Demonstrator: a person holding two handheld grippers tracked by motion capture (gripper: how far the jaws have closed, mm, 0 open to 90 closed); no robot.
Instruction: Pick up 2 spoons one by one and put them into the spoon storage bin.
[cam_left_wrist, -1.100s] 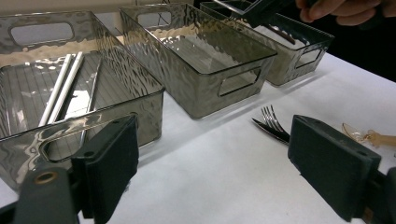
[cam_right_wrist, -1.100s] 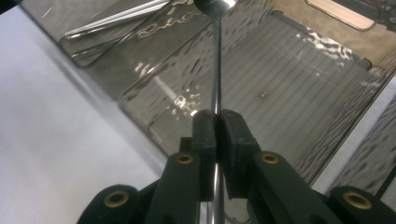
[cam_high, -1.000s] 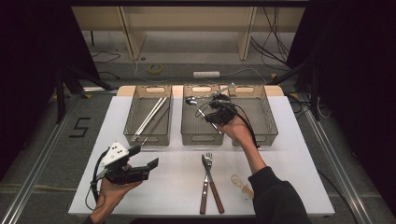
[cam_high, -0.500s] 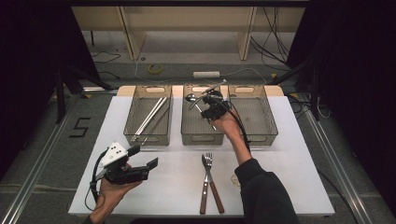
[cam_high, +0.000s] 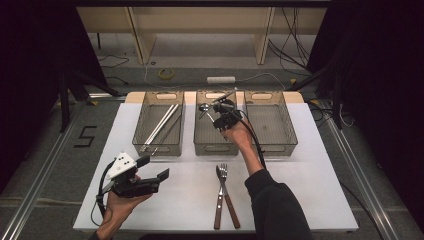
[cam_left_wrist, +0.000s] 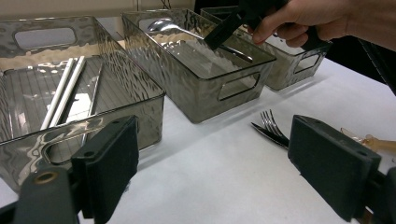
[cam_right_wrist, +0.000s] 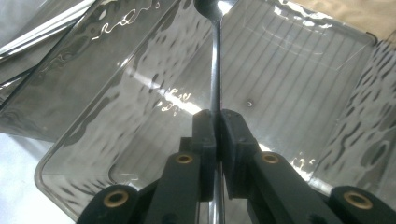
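My right gripper (cam_high: 214, 111) is shut on the handle of a metal spoon (cam_right_wrist: 215, 70) and holds it over the middle smoky plastic bin (cam_high: 215, 146). The spoon's bowl (cam_high: 204, 107) points toward the bin's far left corner. In the left gripper view the spoon (cam_left_wrist: 163, 25) hangs above that bin, with the right gripper (cam_left_wrist: 231, 25) and its hand behind it. My left gripper (cam_high: 152, 168) stands open near the table's front left, nothing between its pads (cam_left_wrist: 112, 165).
The left bin (cam_high: 159, 148) holds long pale sticks (cam_high: 160, 125) and a thin metal rod. The right bin (cam_high: 272, 142) looks bare. A fork and a knife with wooden handles (cam_high: 222, 192) lie at the front middle, and a pale amber object (cam_left_wrist: 371, 141) lies just beyond them.
The right gripper has carried the spoon a little farther back and left over the middle bin. The left gripper has stayed put.
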